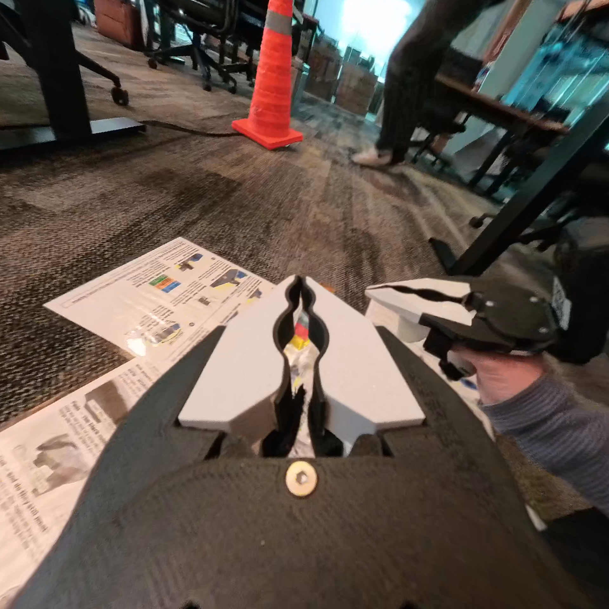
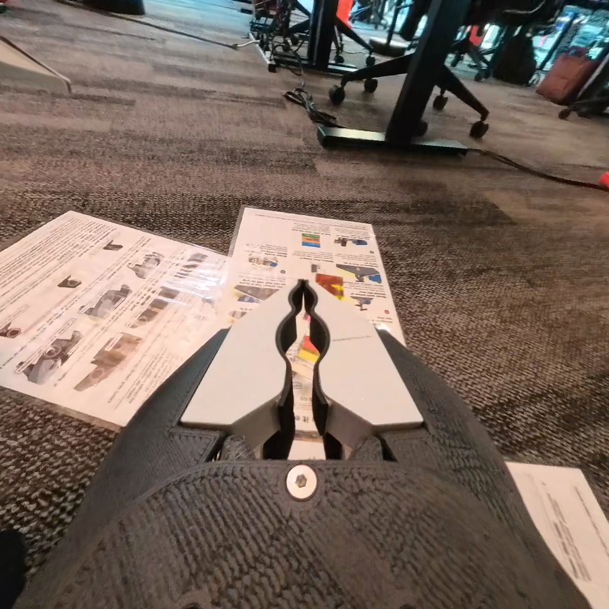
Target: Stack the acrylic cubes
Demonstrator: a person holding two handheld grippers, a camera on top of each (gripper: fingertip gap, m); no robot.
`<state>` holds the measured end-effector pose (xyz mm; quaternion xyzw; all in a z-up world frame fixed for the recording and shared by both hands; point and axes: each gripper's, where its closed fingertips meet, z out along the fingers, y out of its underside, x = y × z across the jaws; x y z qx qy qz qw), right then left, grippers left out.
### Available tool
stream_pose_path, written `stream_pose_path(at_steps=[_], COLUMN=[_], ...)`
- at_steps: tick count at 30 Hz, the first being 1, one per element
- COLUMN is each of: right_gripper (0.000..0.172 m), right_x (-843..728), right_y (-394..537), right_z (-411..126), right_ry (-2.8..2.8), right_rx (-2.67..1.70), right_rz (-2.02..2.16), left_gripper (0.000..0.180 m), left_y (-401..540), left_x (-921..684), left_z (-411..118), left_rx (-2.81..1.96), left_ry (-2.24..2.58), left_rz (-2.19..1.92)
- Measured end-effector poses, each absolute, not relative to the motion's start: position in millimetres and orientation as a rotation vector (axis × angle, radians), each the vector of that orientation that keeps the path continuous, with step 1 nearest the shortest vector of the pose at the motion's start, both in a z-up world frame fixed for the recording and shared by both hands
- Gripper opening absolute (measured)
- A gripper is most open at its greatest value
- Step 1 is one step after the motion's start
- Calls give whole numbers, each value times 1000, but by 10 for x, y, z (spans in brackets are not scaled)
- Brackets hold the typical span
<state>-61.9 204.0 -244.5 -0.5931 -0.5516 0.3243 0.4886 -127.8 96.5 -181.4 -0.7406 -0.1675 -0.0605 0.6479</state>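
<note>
In the left wrist view my left gripper is shut, tips touching with nothing between them. Red, yellow and grey cube colours show through the wavy slot behind the tips, lying lower down. My right gripper is close on the right, held by a hand, and is also shut. In the right wrist view my right gripper is shut on nothing. A clear red-orange cube with a yellow edge sits on a laminated sheet just right of the tips. More red and yellow shows through the slot.
Laminated picture sheets and newspaper lie on the carpet. An orange cone stands ahead, and a person's legs are at the right. Black desk legs and wheeled chairs stand farther off. A pale wedge is at the far left. The left gripper's tips are roughly 15 cm from the right gripper's.
</note>
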Motion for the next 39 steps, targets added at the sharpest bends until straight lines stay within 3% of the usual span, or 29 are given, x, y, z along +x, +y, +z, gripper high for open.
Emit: stream_pose_path(at_steps=[7,13,19,23,28,30,32,36,39], right_gripper=[0,0,0,0,0,0,12,15,0], right_x=[-712,-626,-566,-490,-176,-147,-188,-451,-551], right_y=[2049,2307,2410,2484,2652,2675,2644,2422,2374], right_z=[-3106,-3242,-2988,-2295,-1603,-1540,-1530,-1836,-2160], right_ry=[-1534,-1416,-1136,-934,-783,-823,-875,-1096,-1212], right_rx=[-1463,-1566,-1729,-1560,-1267,-1207,-1151,-1131,-1201], right_rz=[575,514,890,1112,877,702,575,551,562], left_gripper=[0,0,0,0,0,0,0,0,0], left_y=[1159,1182,1168,1177,1185,1188,1190,1188,1185], left_x=[-929,-865,-931,-907,-865,-854,-847,-844,-845], left_z=[-2245,-2312,-2332,-2339,-2350,-2366,-2372,-2366,-2360], left_rx=[-1829,-1850,-1836,-1843,-1853,-1858,-1861,-1860,-1857], left_ry=[-254,-224,-276,-263,-239,-238,-236,-234,-236], left_rz=[-165,-163,-188,-187,-178,-181,-183,-183,-184])
